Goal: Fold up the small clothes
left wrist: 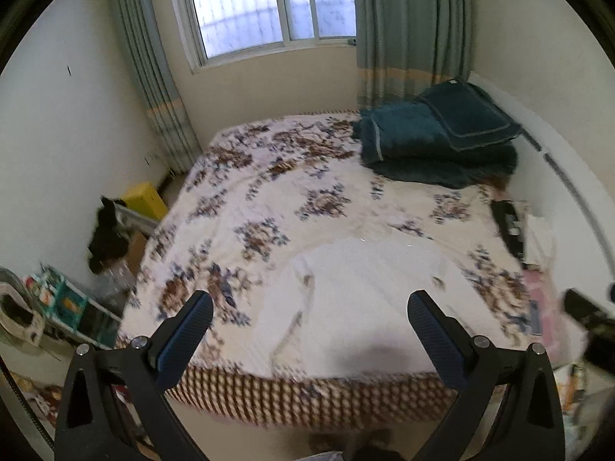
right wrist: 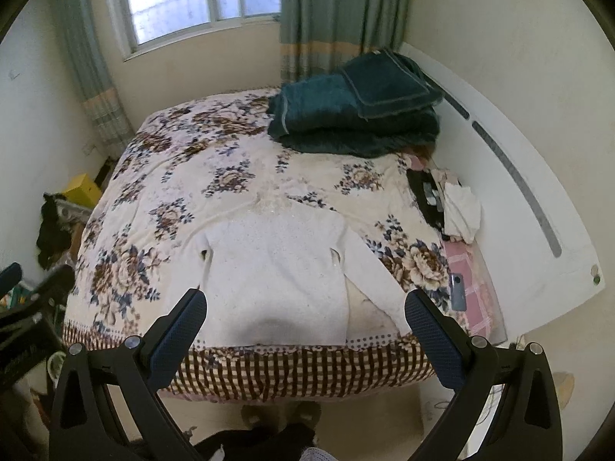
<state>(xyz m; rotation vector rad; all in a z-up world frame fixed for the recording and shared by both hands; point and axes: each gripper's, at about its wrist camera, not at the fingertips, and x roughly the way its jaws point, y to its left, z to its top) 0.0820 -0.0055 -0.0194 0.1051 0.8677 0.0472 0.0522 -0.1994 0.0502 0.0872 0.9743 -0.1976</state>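
Observation:
A small white long-sleeved sweater [right wrist: 276,272] lies flat on the flowered bedspread [right wrist: 184,176] near the bed's front edge, hem toward me, sleeves down along its sides. It also shows, blurred, in the left wrist view [left wrist: 357,303]. My left gripper [left wrist: 309,311] is open and empty, held above the front edge of the bed over the sweater's left part. My right gripper [right wrist: 305,309] is open and empty, held above the sweater's hem. Neither touches the cloth.
Folded teal blankets [right wrist: 353,107] sit at the bed's far right corner. Black and white clothes [right wrist: 449,207] and a phone [right wrist: 457,296] lie along the right edge by the white headboard [right wrist: 538,207]. A yellow box [left wrist: 144,199] and clutter [left wrist: 65,303] stand left of the bed.

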